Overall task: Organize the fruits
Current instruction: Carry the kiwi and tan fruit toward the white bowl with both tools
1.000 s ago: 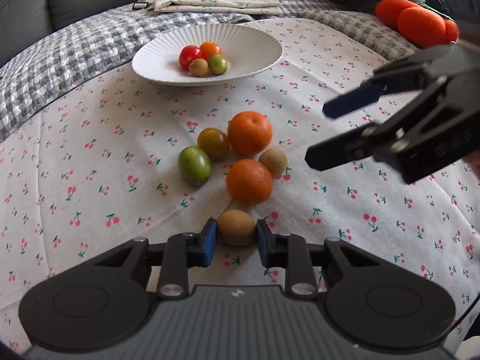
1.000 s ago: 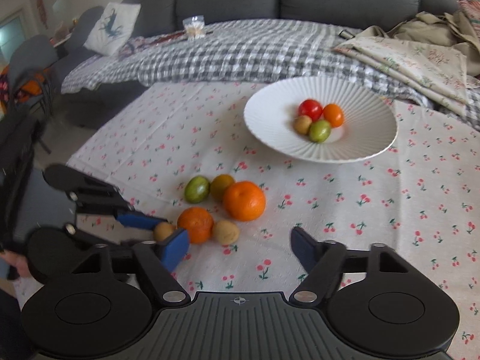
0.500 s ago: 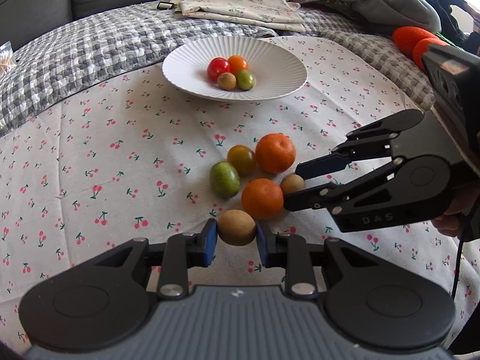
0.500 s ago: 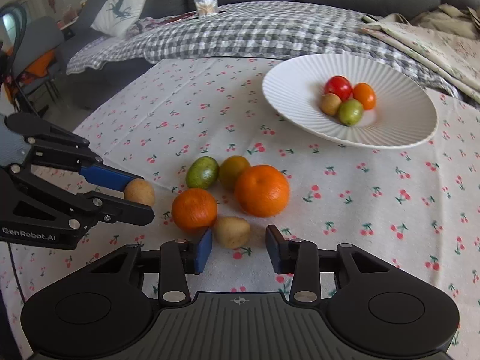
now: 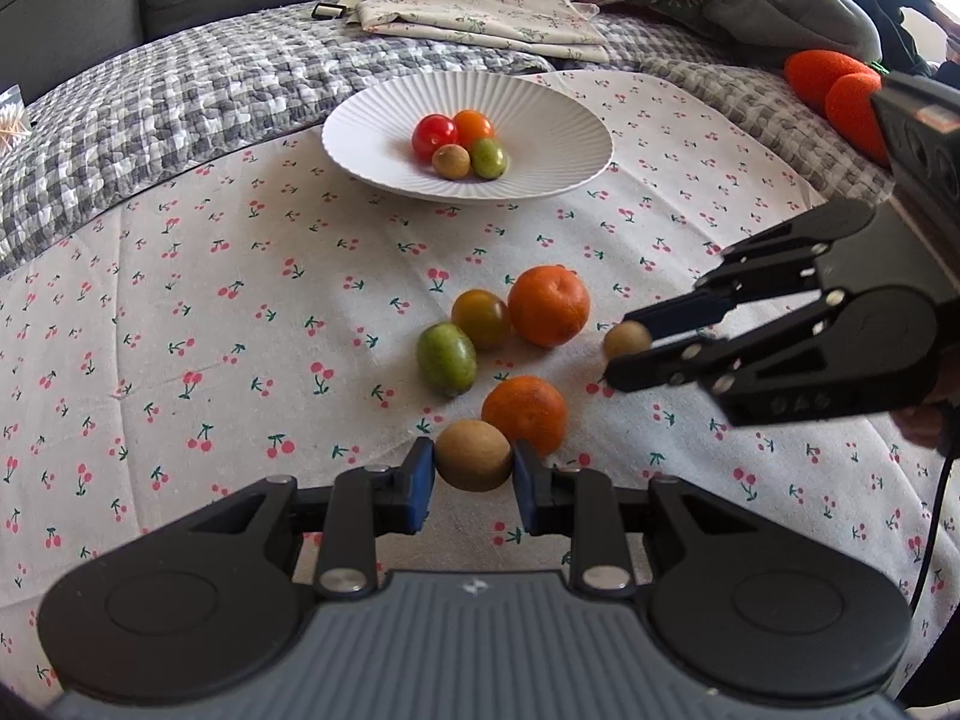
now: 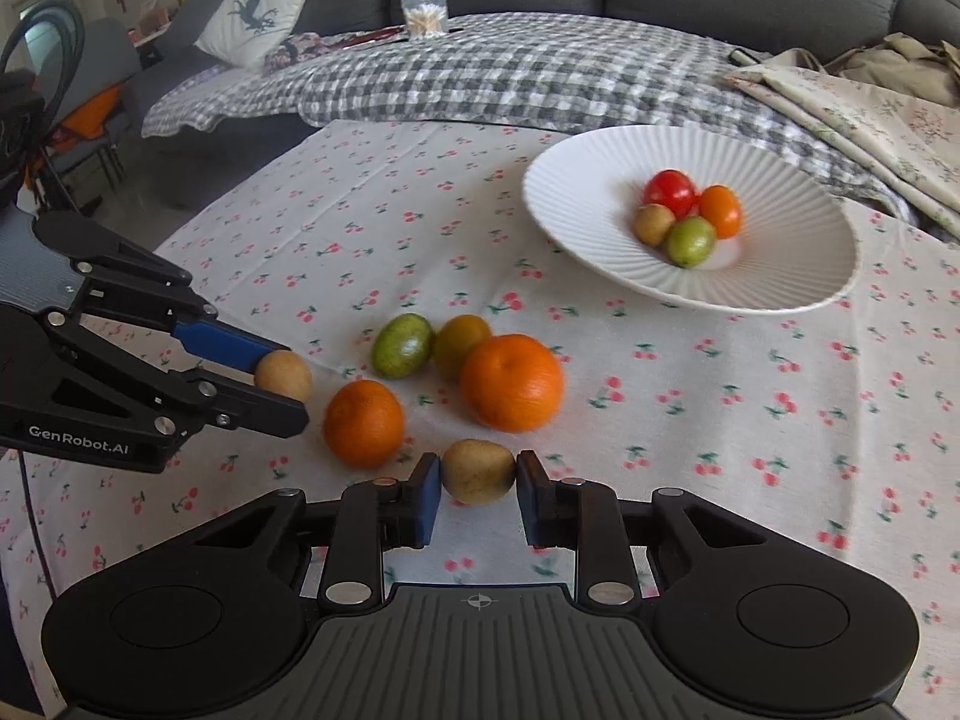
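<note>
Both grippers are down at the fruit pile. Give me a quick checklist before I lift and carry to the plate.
1. Left gripper shut on its brown fruit: ok.
2. Right gripper shut on the other brown fruit: ok.
3. Small orange clear of the left's fruit: not ok, they look touching; it may roll.
4. Free space in the white plate: ok, four small fruits sit clustered mid-plate.
5. Path to the plate: ok for the right; the loose fruits lie ahead of the left.
6. Grip firmness: cannot tell.
</note>
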Demonstrator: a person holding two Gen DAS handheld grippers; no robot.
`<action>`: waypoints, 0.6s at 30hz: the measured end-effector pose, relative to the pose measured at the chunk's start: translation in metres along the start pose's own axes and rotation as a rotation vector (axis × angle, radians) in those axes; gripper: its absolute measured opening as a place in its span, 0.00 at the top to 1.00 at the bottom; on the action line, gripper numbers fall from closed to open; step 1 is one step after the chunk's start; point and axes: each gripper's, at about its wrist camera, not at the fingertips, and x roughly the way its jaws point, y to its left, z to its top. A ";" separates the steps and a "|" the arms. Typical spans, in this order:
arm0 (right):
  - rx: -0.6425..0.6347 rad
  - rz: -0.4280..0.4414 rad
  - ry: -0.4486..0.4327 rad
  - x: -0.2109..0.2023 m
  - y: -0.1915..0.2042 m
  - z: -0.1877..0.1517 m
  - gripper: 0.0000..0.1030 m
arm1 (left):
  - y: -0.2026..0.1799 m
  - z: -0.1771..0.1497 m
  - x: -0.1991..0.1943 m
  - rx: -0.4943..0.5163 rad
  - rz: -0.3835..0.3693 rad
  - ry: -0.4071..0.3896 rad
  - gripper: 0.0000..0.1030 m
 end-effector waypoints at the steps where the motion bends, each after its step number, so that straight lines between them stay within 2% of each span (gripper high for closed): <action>1: 0.007 -0.005 -0.001 -0.003 -0.003 -0.001 0.76 | 0.000 0.000 0.000 0.000 -0.001 -0.001 0.75; 18: 0.065 -0.071 -0.090 -0.041 -0.034 0.013 0.75 | 0.005 0.012 -0.007 -0.038 0.015 -0.055 0.75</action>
